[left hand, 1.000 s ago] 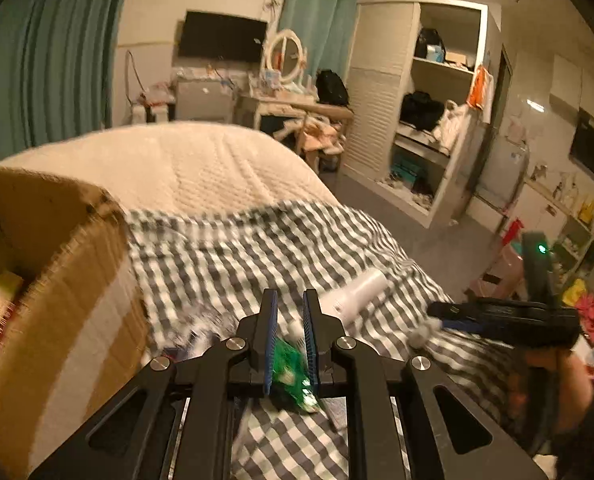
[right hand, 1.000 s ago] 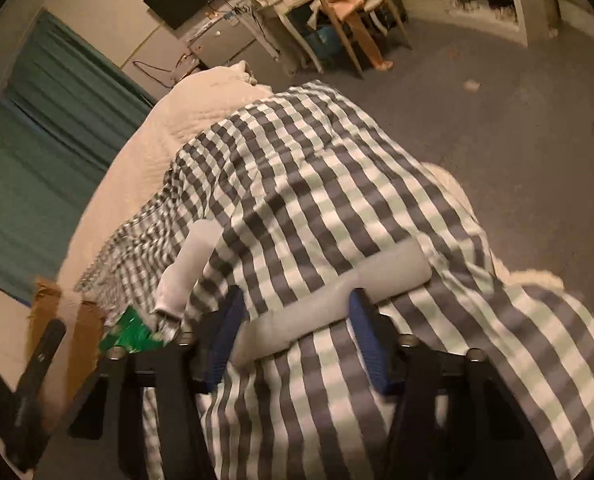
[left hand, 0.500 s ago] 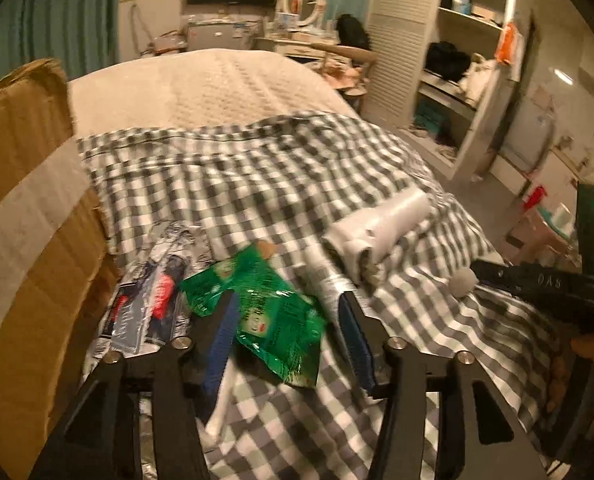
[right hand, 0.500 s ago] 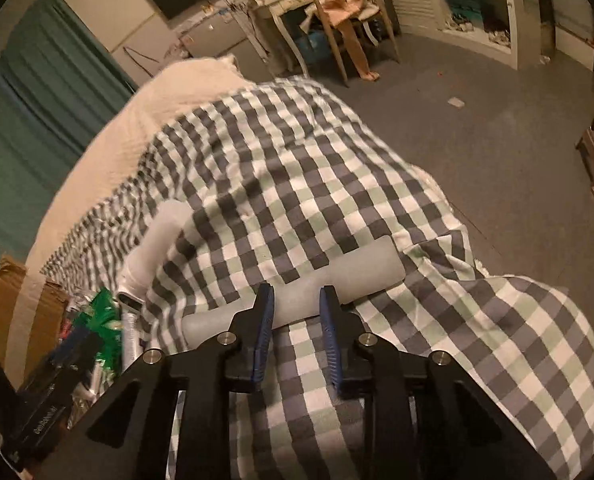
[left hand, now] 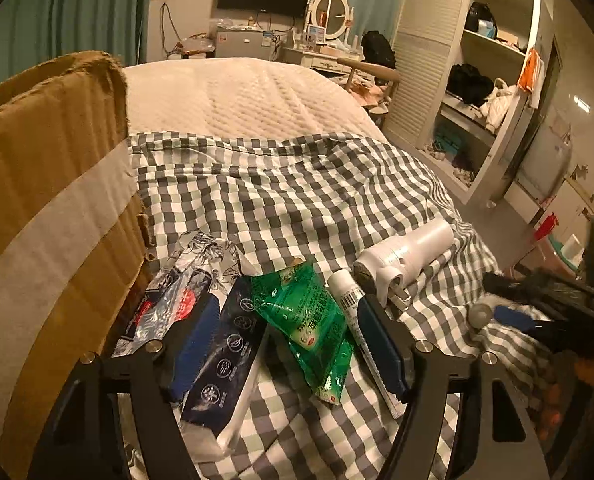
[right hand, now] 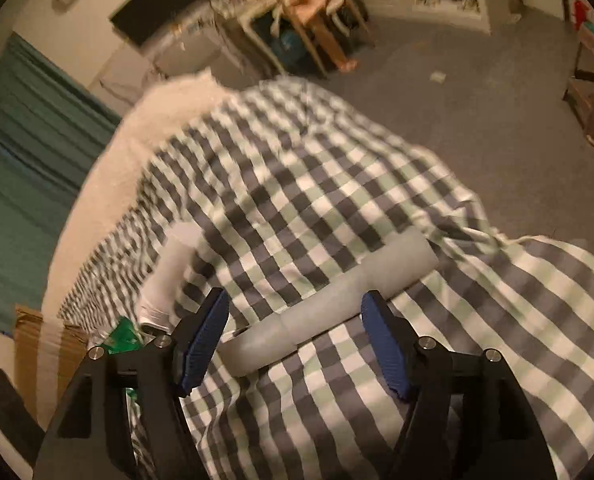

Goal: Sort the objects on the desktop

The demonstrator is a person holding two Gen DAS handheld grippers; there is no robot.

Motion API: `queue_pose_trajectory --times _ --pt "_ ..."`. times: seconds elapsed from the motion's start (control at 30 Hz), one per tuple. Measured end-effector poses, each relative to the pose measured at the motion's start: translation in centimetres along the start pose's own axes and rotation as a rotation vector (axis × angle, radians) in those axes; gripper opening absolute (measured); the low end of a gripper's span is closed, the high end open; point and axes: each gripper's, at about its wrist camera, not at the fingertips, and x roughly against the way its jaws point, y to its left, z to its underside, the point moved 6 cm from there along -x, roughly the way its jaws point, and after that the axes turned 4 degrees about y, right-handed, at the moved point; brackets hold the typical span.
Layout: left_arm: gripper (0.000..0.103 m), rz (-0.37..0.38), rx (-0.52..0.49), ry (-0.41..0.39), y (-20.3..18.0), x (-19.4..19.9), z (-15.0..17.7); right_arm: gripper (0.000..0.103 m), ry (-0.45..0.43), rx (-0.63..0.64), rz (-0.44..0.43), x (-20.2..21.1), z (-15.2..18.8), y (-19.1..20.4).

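Blurring from motion softens most of the right wrist view, so the print on the grey cylinder (right hand: 329,312) cannot be read and its near end is cut off behind the right gripper (right hand: 295,336). That gripper has its jaws spread wide apart and holds nothing; the cylinder lies crosswise on the checked blanket (right hand: 337,200) between the two blue pads, touching neither as far as can be seen.

The left gripper (left hand: 289,344) is likewise wide apart and empty. Between its fingers lie a green packet (left hand: 309,320) and a dark blue tissue pack (left hand: 225,364), the latter partly hidden by the left finger. A white tube (left hand: 347,294) with a barcode lies against the inner face of the right finger, its lower part covered. A clear printed wrapper (left hand: 181,288) sits just beyond the left finger, beside the cardboard box (left hand: 53,200), whose interior is out of sight. A white device (left hand: 405,256) with a plug-like end rests on the blanket just beyond the tube. At the right edge of this view the other gripper is dark and hard to make out.
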Motion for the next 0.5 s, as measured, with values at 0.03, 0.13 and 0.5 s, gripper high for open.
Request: queue_pose_trajectory --times 0.03,0.13,0.5 --pt "0.074 -0.002 -0.015 -0.005 -0.1 0.0 0.0 0.07 -0.01 0.053 0.005 0.2 -0.1 0.4" --pt "0.074 0.003 -0.04 -0.02 -0.4 0.2 -0.3 0.071 0.033 0.254 0.017 -0.5 0.2 2.0" --pt "0.069 0.023 -0.089 0.011 -2.0 -1.5 0.4 0.072 0.094 0.398 0.12 -3.7 1.7 2.8"
